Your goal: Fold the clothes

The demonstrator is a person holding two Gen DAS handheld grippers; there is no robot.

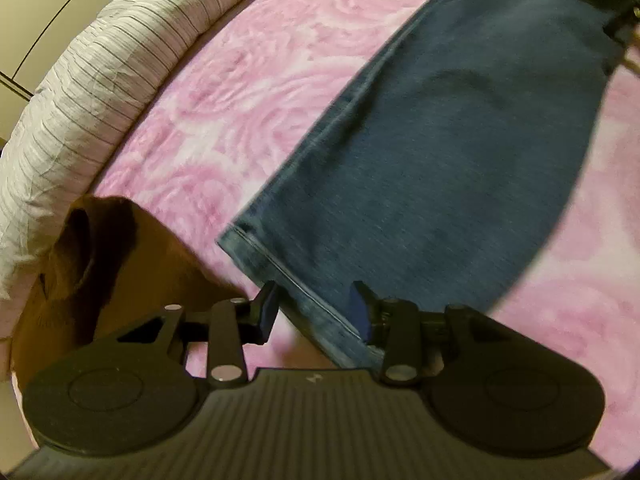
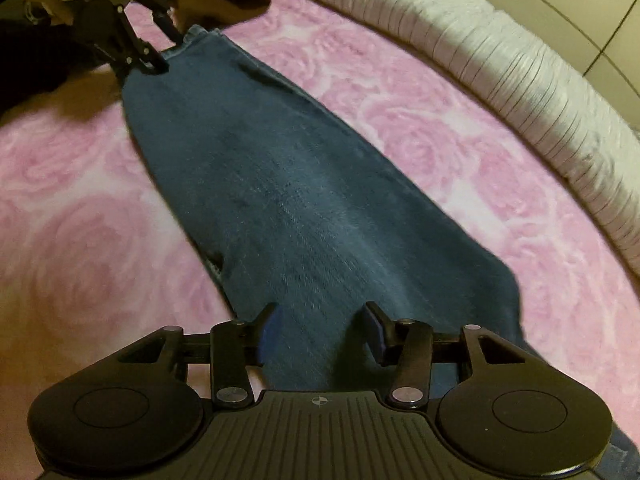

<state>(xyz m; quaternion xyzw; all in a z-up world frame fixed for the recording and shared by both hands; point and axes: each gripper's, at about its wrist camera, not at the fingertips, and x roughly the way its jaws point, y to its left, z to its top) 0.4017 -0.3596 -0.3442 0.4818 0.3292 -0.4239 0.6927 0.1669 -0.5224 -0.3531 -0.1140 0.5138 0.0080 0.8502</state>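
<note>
Left tool (image 1: 314,312) and right tool (image 2: 320,330) both released over folded jeans (image 2: 304,200); no readable writing.

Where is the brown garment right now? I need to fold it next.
In the left wrist view the brown garment lies at lower left, between the striped pillow and the jeans, on the pink blanket.

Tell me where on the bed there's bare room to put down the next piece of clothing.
Bare pink blanket lies on either side of the jeans: one strip runs between them and the striped pillow roll. It is crowded at the hem end by the brown garment.
</note>
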